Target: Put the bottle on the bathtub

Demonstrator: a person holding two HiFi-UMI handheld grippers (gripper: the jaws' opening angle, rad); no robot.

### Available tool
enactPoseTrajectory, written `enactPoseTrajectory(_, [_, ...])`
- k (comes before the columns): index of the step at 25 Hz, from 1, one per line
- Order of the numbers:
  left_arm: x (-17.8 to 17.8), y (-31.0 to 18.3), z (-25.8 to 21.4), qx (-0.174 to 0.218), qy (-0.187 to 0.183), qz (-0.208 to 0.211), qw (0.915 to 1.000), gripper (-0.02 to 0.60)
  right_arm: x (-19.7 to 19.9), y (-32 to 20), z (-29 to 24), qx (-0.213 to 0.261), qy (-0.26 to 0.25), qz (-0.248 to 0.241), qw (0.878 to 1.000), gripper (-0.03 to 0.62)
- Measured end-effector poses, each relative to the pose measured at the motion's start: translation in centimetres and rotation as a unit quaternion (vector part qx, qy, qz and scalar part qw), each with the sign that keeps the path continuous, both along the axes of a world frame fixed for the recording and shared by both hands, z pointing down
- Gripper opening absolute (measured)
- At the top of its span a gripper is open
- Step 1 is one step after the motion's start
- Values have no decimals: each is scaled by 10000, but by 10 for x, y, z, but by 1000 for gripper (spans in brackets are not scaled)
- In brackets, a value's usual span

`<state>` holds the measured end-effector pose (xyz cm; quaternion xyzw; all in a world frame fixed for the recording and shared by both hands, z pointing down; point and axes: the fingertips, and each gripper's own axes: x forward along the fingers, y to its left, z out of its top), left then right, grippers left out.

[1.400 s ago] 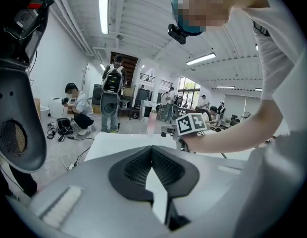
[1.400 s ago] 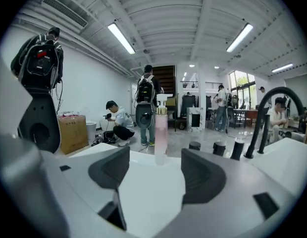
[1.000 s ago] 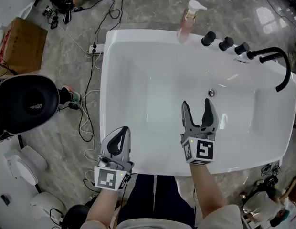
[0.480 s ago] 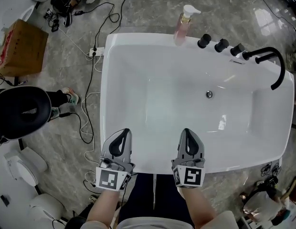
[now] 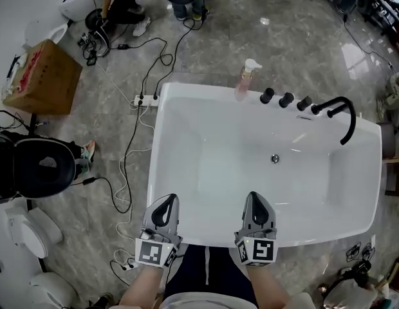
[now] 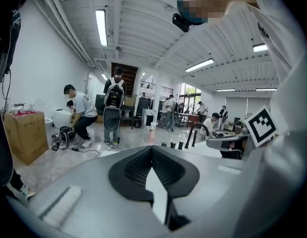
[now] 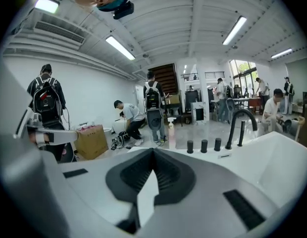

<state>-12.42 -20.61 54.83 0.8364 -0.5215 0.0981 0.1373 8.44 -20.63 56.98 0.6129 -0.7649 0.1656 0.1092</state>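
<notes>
Head view: two forearms reach in from the bottom edge, side by side. The left gripper [image 5: 167, 202] hangs above the near left corner of the white bathtub [image 5: 186, 98], and the right gripper [image 5: 256, 201] above the middle of its near rim. Both point toward the far rim with their jaws pressed together and nothing between them. The bottle [image 5: 245, 82] stands upright on the far rim, just left of three black knobs [image 5: 286, 99] and well apart from both grippers. Its long axis is vertical, the pump head is on top, and the spout is turned toward the knobs. A black faucet [image 5: 340, 113] arches over the far right corner.

Left gripper view: the jaws [image 6: 152, 155] are closed and empty and aim slightly downward. The bottle [image 6: 151, 134] is small and upright, straight beyond them.

Right gripper view: the jaws [image 7: 153, 155] are closed on nothing. The bottle [image 7: 171, 133] stands upright on the far rim, left of the knobs [image 7: 203, 145] and faucet [image 7: 240, 125]
</notes>
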Motion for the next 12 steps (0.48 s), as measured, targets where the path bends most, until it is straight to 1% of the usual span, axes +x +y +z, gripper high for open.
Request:
enactPoseTrajectory(3, [-8, -3, -42, 241, 10, -155, 9996, 9, -6, 1, -38, -2, -226, -54, 9997, 8])
enactPoseTrajectory(6, [-14, -11, -88, 509, 100, -308, 9982, 9, -12, -3, -81, 57, -509, -131, 9986, 8])
enactPoseTrajectory(9, [-18, -10, -147, 829, 147, -243, 9962, 9, -24, -2, -137, 198, -619, -302, 9974, 8])
enactPoseTrajectory(12, [-21, 11, -199, 945, 291, -217, 9949, 9, -35, 17, -191, 116, -694, -516, 9962, 6])
